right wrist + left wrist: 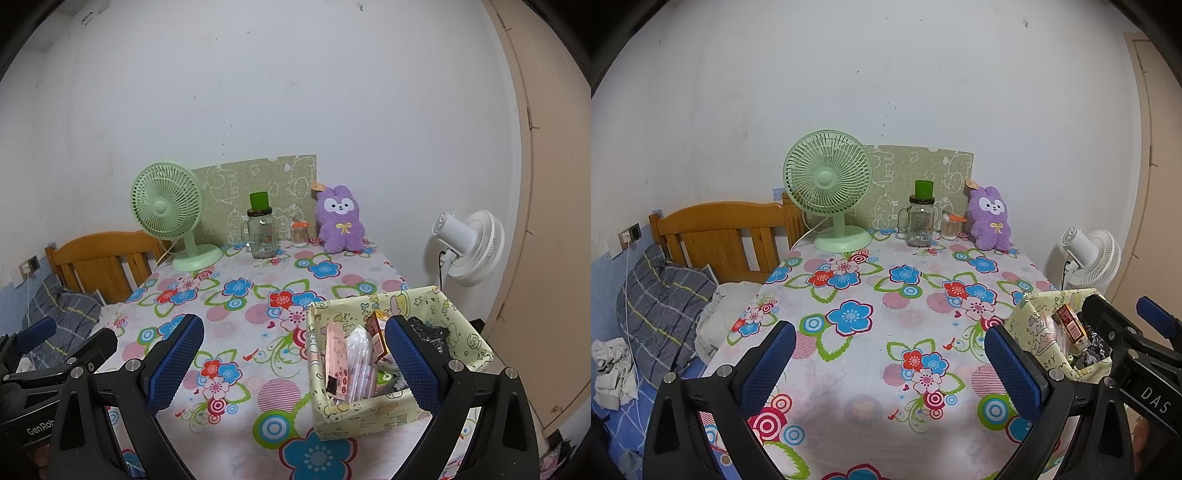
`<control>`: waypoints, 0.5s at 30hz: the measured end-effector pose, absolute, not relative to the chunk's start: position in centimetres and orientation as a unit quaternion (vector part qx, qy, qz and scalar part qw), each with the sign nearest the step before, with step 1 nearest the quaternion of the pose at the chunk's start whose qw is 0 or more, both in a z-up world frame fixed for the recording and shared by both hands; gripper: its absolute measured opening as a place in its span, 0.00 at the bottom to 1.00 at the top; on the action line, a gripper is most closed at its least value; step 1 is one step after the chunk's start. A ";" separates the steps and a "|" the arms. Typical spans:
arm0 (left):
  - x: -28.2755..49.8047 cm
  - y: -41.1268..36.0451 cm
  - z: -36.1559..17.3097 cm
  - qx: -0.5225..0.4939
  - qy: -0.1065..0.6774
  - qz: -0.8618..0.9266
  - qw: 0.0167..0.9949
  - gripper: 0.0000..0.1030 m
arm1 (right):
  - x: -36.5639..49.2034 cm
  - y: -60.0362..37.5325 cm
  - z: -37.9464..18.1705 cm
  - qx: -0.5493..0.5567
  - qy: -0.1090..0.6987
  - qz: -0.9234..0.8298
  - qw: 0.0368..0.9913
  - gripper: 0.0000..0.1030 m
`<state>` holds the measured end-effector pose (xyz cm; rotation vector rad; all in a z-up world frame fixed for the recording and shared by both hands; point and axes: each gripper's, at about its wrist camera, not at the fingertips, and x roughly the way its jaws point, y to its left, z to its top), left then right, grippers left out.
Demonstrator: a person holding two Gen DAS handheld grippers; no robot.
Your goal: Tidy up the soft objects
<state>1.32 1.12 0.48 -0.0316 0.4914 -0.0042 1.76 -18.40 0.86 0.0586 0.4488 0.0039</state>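
A purple plush bunny (990, 218) sits upright at the far right of the flowered table, against the wall; it also shows in the right wrist view (340, 219). A pale yellow fabric box (388, 406) holding packets stands at the table's near right, and its corner shows in the left wrist view (1034, 325). My left gripper (890, 365) is open and empty above the table's near middle. My right gripper (293, 365) is open and empty, its right finger over the box. The right gripper also shows at the right edge of the left wrist view (1123, 332).
A green desk fan (829, 188), a glass mug jar with a green cup on top (921, 218) and a small toothpick jar (950, 225) line the back of the table. A white fan (467, 247) stands to the right. A bed with pillow (661, 306) lies left.
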 end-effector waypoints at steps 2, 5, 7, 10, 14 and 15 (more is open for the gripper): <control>1.3 1.1 0.5 -0.015 0.243 -0.001 0.970 1.00 | 1.7 -18.6 1.0 0.030 0.222 0.001 0.975 0.97; 1.3 1.2 0.5 -0.016 0.243 -0.002 0.970 1.00 | 1.6 -18.7 1.0 0.031 0.222 0.001 0.974 0.97; 1.3 1.1 0.6 -0.016 0.242 -0.003 0.970 1.00 | 1.6 -18.7 1.1 0.031 0.222 0.000 0.974 0.97; 1.3 1.1 0.6 -0.016 0.242 -0.003 0.970 1.00 | 1.5 -18.8 1.1 0.031 0.222 -0.001 0.975 0.97; 1.4 1.1 0.9 -0.016 0.242 -0.005 0.970 1.00 | 1.5 -18.8 1.1 0.031 0.222 -0.002 0.975 0.97; 1.5 1.1 0.9 -0.016 0.243 -0.005 0.970 1.00 | 1.5 -18.8 1.1 0.031 0.222 -0.002 0.975 0.97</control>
